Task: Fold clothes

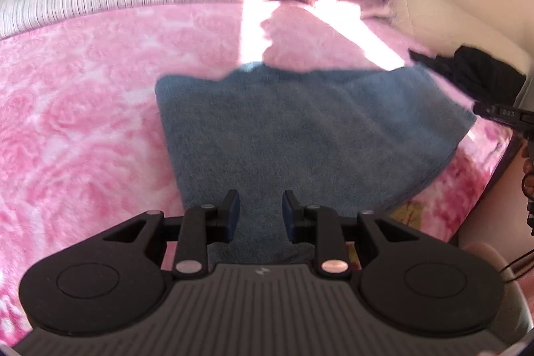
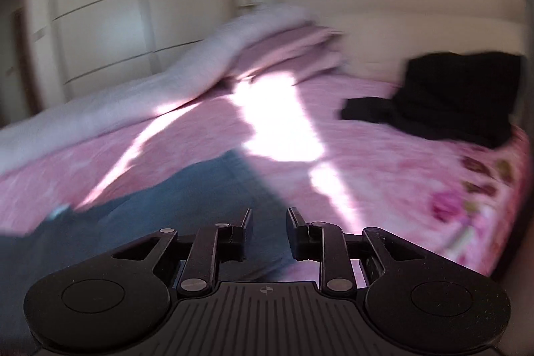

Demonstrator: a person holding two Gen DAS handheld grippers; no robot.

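A blue garment (image 1: 300, 129) is mid-fold on the pink blanket (image 1: 83, 109); the left gripper (image 1: 260, 216) and right gripper (image 2: 268, 232) are held part-open and empty, so an edge must be gripped next.

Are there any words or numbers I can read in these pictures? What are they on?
Small pale digits on the black device at the right edge of the left wrist view: too blurred to read for sure.
A little lightning-bolt mark on the left hand-held gripper body: a sign, not a word.
A small crosshair circle on the right hand-held gripper body: a sign, not a word.
Nothing readable on the blue towel, pink blanket or black clothes.
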